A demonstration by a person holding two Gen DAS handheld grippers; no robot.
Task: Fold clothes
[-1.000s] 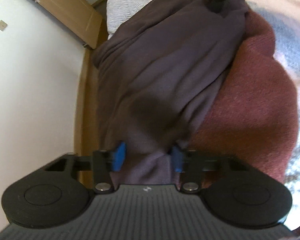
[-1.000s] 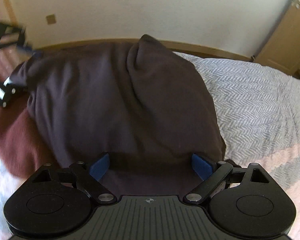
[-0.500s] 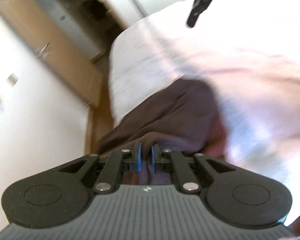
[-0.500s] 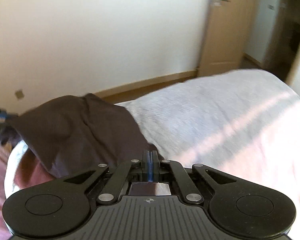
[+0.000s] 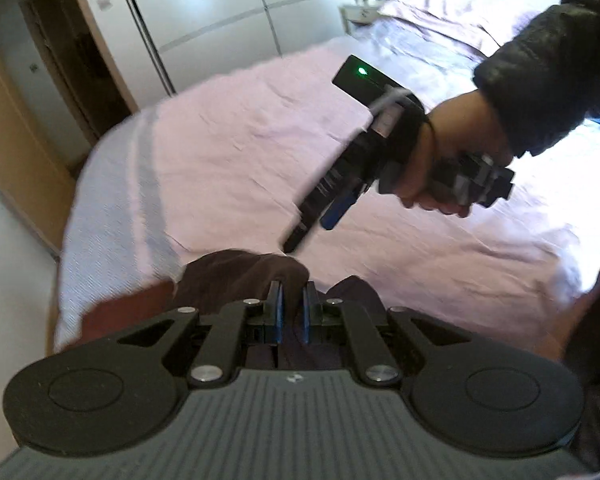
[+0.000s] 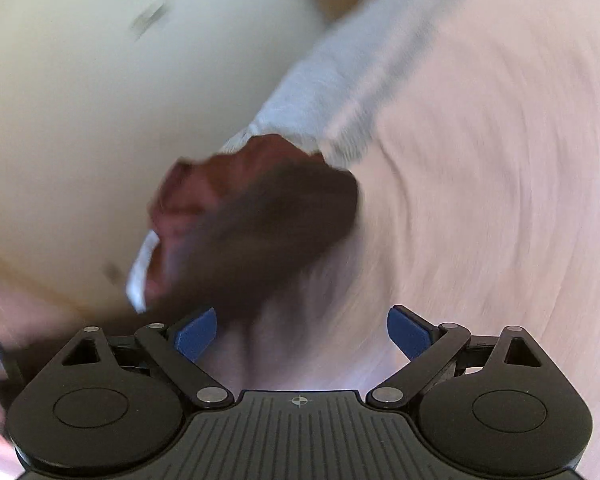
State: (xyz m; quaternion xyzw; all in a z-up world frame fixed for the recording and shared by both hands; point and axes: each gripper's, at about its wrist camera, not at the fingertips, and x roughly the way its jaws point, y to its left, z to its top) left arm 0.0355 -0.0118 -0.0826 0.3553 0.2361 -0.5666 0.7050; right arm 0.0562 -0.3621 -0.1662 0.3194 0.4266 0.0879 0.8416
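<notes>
Both hands swung away from the far bed edge | right gripper [image 6: 300,334] opening, empty | left gripper [image 5: 292,306] clamps dark brown garment [image 5: 236,276], on maroon garment [image 5: 116,312], bed [image 5: 228,152] | step: carrying fold over | next: re-grip free edge.

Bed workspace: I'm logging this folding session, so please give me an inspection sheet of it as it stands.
Surface: bed with a pale, wrinkled cover.
Job's things: dark brown garment bunched near the bed's edge, lying over a reddish garment.
Clutter: nothing seen on the bed.
Grippers: left gripper nearly shut, dark cloth between its pads. Right gripper with jaws opening, nothing between them; it is held in a hand with a dark sleeve.
Cables: a pale lead on top of the right gripper.
Surroundings: white wardrobe, wooden door, plain wall. Right wrist view is blurred.
</notes>
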